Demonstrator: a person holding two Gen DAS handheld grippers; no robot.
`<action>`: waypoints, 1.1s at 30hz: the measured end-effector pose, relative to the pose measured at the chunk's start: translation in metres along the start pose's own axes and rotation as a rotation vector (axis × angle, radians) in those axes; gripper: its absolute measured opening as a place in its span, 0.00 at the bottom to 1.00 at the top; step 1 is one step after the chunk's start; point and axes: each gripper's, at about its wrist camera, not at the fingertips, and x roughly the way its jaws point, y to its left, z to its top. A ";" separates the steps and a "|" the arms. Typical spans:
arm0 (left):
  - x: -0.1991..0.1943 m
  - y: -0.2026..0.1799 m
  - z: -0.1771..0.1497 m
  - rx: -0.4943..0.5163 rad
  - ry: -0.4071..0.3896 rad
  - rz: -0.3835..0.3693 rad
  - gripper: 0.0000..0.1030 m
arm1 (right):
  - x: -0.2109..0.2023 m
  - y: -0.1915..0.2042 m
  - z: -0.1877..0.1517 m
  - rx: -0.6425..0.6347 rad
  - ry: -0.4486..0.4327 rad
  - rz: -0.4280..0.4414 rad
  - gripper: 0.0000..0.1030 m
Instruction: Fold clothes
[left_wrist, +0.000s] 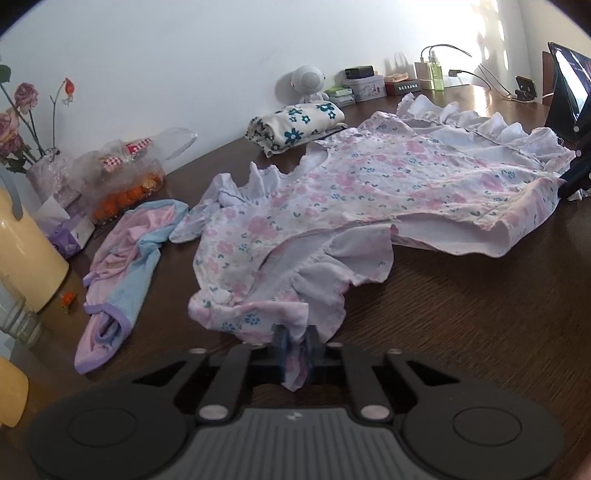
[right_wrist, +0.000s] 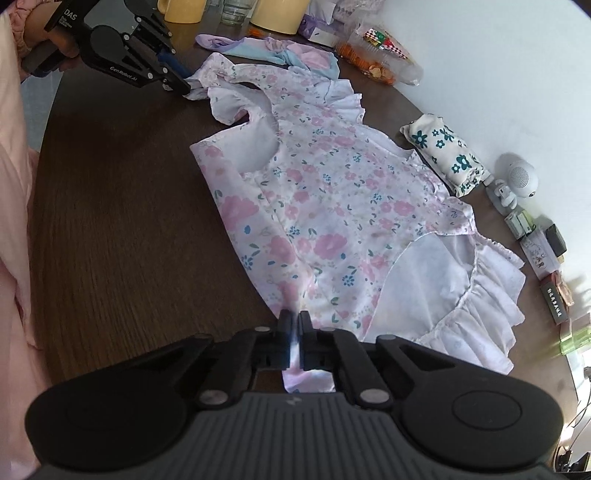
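Floral dress (left_wrist: 369, 184) lies spread across the dark wood table (left_wrist: 461, 314), filling centre and right of the left wrist view and running from lower centre to upper left in the right wrist view.

Left gripper (left_wrist: 295, 345): bottom centre of its own view, jaws closed tight on a bunched edge of the dress — cloth pinched between the pads and hanging out below them. Same gripper appears upper left in the right wrist view, tips at the dress's far end.

Right gripper (right_wrist: 294, 321): bottom centre of its view, jaws closed on the near edge of the dress, fabric visible between the pads and trailing back under the body. Its tips show at the right edge of the left wrist view, at the dress's frilled end.

Other items: pink-and-blue garment (left_wrist: 122, 258) crumpled left of the dress, apart from it. Folded cream cloth w/ blue flowers (left_wrist: 295, 123) near the wall, upper centre. Small white speaker (left_wrist: 307, 82) just behind it. Vase of roses (left_wrist: 22, 122), far left. Bag of oranges (left_wrist: 125, 184) beside the vase.
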 end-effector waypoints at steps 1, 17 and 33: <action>-0.001 0.000 0.001 0.005 -0.006 0.007 0.03 | -0.001 0.000 0.001 -0.005 0.000 -0.005 0.01; 0.021 0.041 0.083 0.142 -0.120 0.110 0.02 | 0.002 -0.052 0.061 -0.349 0.031 -0.235 0.01; 0.040 0.078 0.128 -0.168 -0.286 -0.222 0.80 | 0.090 -0.117 0.063 -0.253 0.090 -0.044 0.01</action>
